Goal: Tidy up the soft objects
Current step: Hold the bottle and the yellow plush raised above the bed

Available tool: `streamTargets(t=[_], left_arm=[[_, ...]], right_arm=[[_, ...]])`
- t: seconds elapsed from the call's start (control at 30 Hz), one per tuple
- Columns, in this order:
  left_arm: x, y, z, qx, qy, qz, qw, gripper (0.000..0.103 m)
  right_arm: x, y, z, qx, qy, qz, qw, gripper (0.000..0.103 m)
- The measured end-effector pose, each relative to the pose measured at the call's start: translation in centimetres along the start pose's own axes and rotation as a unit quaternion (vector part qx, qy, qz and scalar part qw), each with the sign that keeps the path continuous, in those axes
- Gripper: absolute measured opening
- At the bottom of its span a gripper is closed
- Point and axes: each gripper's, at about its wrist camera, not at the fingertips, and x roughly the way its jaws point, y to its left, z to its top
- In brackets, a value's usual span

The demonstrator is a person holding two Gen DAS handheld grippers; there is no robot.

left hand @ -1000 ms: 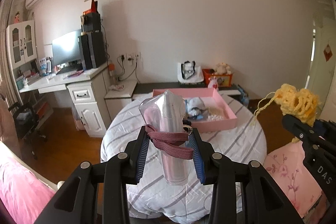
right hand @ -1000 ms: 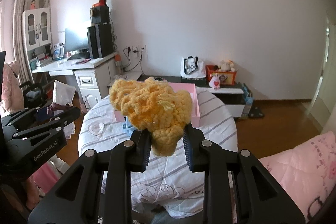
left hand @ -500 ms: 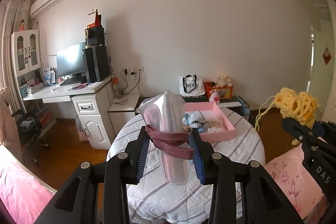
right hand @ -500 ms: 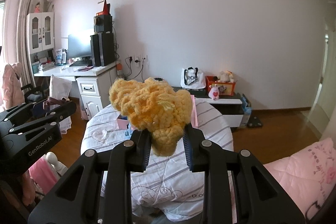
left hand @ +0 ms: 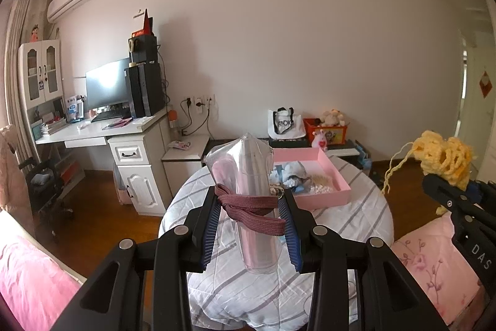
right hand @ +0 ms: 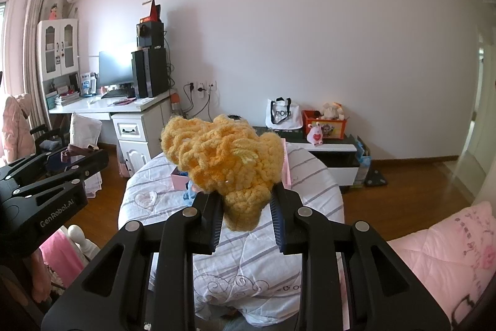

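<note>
Two soft things up in the air, ready for the pink tray (left hand: pixel 336 172) on the round table (left hand: pixel 356 219). Left gripper (left hand: pixel 250 217) squeezing a plastic-wrapped roll (left hand: pixel 245 172). Right gripper (right hand: pixel 246 214) pinching a yellow knitted clump (right hand: pixel 223 157).

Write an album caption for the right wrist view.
Black fingers pinch a fluffy yellow crocheted yarn piece above a round table draped in striped white quilt.

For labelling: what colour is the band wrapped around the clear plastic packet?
Dusty maroon band; clearest in the left wrist view.
</note>
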Motion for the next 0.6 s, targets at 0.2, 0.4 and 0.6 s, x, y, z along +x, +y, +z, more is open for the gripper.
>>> streamTargets(t=[0.2, 0.4, 0.6], left_arm=[[0.6, -0.3, 0.1, -0.001, 0.007, 0.001, 1.0000, 0.035], [1.5, 0.3, 0.3, -0.003, 0.022, -0.001, 0.9998, 0.035], [3.0, 0.7, 0.6, -0.005, 0.033, -0.001, 0.9995, 0.035]], right_arm=[[0.6, 0.0, 0.0, 0.001, 0.007, 0.000, 1.000, 0.025], [1.6, 0.3, 0.5, 0.002, 0.017, 0.002, 1.000, 0.025], [2.8, 0.0, 0.4, 0.007, 0.031, 0.004, 0.999, 0.025]])
